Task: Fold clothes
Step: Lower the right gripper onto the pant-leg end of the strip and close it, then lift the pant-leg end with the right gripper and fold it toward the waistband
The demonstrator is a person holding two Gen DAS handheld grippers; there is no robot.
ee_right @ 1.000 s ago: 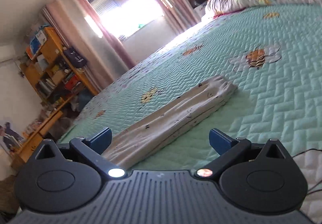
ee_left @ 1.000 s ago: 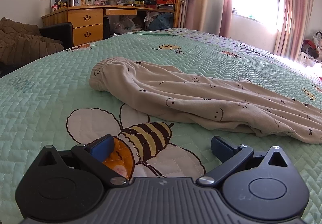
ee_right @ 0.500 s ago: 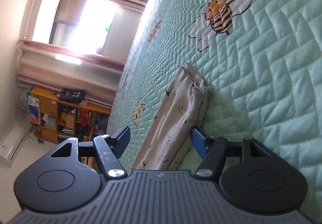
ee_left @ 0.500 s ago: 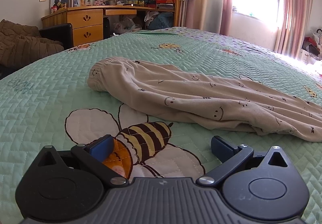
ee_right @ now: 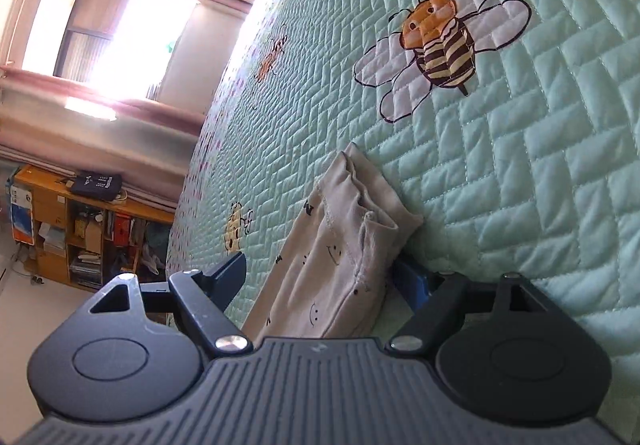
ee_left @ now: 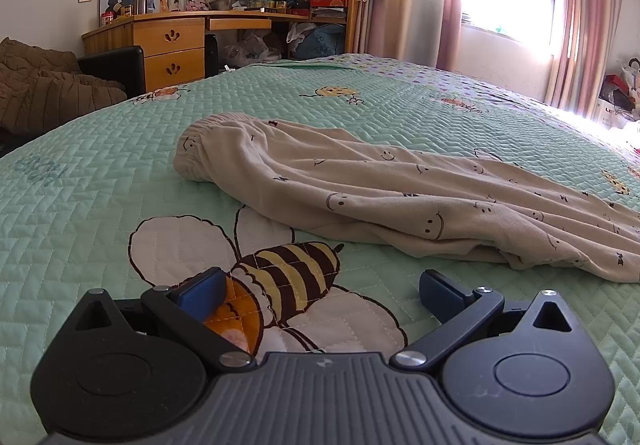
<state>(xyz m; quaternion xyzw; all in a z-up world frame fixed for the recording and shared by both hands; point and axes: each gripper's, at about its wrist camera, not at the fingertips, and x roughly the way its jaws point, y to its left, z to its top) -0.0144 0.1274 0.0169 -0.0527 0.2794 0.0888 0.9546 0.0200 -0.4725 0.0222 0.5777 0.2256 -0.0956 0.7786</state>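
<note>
Left wrist view: the left gripper [ee_left: 320, 287] hangs released over the bedspread [ee_left: 100, 213], low in the frame; the trousers [ee_left: 380, 197] lie across the middle, their leg ends cut off at right.

Right wrist view: the right gripper [ee_right: 324, 277], jaws just reopening, straddles the trouser cuffs [ee_right: 360, 221] at lower centre. It is not gripping yet; next it must close. The right pad is half hidden by cloth.

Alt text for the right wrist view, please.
The open right gripper straddles the leg end of beige smiley-print trousers on a green quilted bedspread; its jaws have just been opening. A bee patch lies beyond, the view rolled sideways.
</note>
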